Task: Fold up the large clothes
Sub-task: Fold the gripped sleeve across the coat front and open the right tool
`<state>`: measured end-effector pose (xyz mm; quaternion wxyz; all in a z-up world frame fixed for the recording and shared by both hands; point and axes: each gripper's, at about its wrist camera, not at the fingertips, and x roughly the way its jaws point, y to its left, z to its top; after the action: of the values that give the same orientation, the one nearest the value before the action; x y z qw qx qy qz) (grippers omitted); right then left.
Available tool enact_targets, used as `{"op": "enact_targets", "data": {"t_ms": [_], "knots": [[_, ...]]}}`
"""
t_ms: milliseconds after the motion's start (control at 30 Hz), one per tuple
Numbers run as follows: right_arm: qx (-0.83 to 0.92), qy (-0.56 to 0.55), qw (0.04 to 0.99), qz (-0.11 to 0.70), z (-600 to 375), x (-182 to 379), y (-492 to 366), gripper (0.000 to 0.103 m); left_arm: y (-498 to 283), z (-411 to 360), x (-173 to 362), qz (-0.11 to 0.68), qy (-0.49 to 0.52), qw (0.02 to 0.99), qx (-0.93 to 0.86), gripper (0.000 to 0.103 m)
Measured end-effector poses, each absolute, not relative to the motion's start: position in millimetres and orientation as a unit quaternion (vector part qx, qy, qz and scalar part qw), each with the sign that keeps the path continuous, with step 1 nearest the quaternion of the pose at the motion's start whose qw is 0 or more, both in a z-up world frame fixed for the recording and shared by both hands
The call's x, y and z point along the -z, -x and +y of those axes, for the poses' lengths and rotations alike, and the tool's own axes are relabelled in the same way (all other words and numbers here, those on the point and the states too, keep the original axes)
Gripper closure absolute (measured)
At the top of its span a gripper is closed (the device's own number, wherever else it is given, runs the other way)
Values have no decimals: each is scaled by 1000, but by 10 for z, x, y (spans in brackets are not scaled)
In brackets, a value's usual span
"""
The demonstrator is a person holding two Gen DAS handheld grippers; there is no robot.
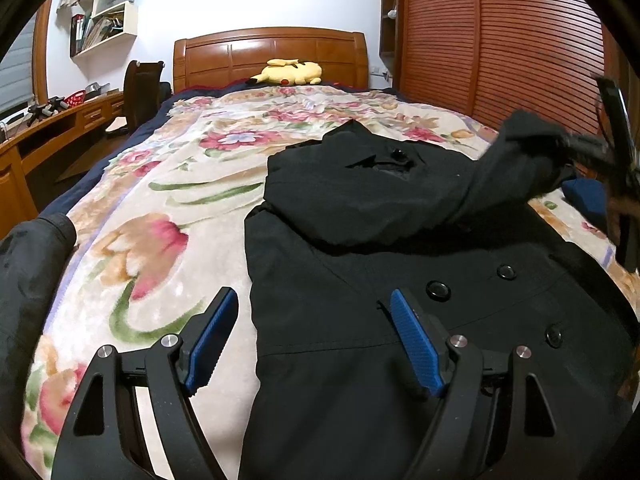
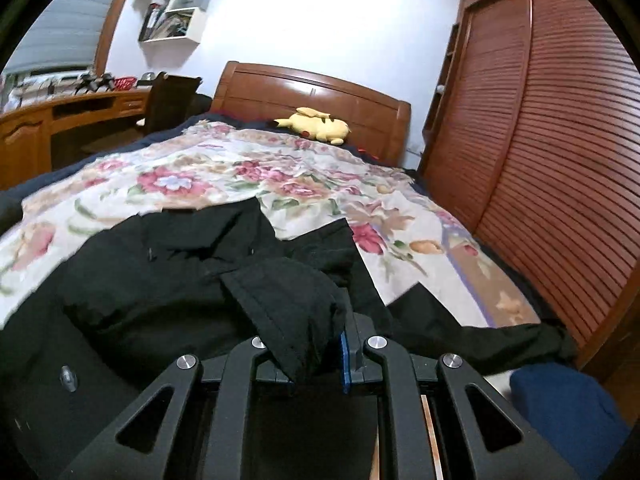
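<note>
A large black coat (image 1: 400, 300) with black buttons lies on the floral blanket (image 1: 168, 208) of a bed, its hood towards the headboard. My left gripper (image 1: 312, 320) is open and empty, low over the coat's left edge, one finger over the blanket and one over the coat. My right gripper (image 2: 320, 344) is shut on the black sleeve cuff (image 2: 292, 300) and holds it lifted above the coat body (image 2: 140, 300). In the left wrist view the right gripper (image 1: 588, 148) shows blurred at the right with the raised sleeve (image 1: 516, 164).
A yellow plush toy (image 1: 290, 72) lies by the wooden headboard (image 1: 272, 52). A slatted wooden wardrobe (image 2: 560, 140) runs along the bed's right side. A desk (image 1: 48, 128) and a chair (image 1: 140, 88) stand to the left. A dark garment (image 1: 32, 272) lies at the left edge; a blue cushion (image 2: 568, 408) lies at the right.
</note>
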<state>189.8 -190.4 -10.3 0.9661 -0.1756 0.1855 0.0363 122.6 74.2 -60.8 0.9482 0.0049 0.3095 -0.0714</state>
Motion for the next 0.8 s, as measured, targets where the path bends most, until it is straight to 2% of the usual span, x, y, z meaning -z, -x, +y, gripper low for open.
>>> {"op": "enact_targets", "data": {"t_ms": [167, 433, 733, 800], "knots": [[-53, 188, 952, 234, -1951, 244, -1763, 88, -1245, 778, 611, 313, 4, 947, 72, 24], [-77, 213, 953, 204, -1968, 242, -1125, 88, -1220, 812, 602, 310, 7, 948, 73, 24], [-106, 223, 929, 276, -1886, 569, -784, 88, -1207, 878, 617, 312, 20, 947, 81, 24], [-92, 209, 927, 299, -1865, 611, -802, 85, -1198, 884, 618, 312, 21, 946, 81, 24]]}}
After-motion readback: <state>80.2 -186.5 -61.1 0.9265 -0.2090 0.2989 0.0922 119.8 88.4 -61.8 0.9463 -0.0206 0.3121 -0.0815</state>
